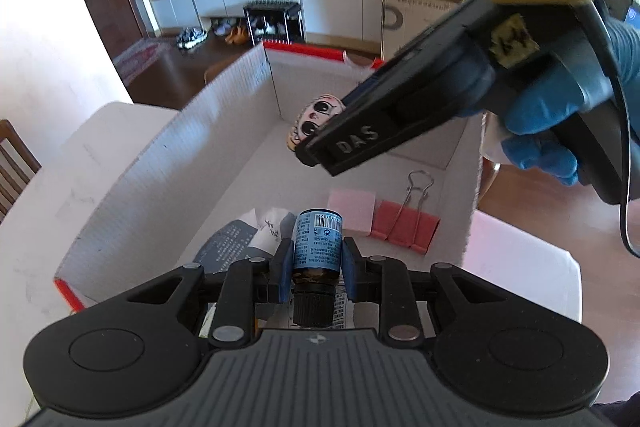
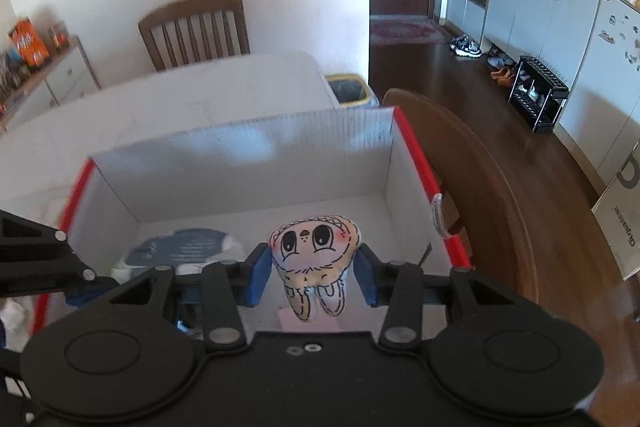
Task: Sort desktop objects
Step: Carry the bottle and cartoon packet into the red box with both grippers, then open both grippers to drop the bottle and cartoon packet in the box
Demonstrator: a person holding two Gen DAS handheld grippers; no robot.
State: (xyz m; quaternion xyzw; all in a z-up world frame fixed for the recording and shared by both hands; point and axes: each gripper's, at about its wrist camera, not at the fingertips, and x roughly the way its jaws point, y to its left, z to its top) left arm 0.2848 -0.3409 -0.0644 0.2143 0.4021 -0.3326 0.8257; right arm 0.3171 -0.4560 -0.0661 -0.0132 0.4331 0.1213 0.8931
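A: What does the left gripper (image 1: 314, 269) hold?

B: Its two blue pads are closed tightly on a small bottle (image 1: 318, 243) with a blue label. The black cap of the bottle points back toward the camera, and the bottom with the barcode points forward. The bottle hangs over the near part of the white cardboard box (image 1: 160, 163).

A: And the right gripper (image 2: 312, 277)?

B: It is about half closed on a small plush toy (image 2: 314, 259) with big drawn eyes. The pads press the toy on both sides, and its two feet hang down toward the camera. In the left wrist view the toy's face shows just behind the tip of the right gripper, above the far part of the box. A hand in a blue glove (image 1: 548, 131) carries this gripper.

A: What lies inside the box already?

B: On the floor there is a pink sticky note pad (image 1: 352, 213), and just beside it a red binder clip (image 1: 404, 229) with its wire handles folded up. To the left lies a dark printed packet (image 1: 228, 247) with some white paper. The box stands on a white table (image 2: 224, 87).
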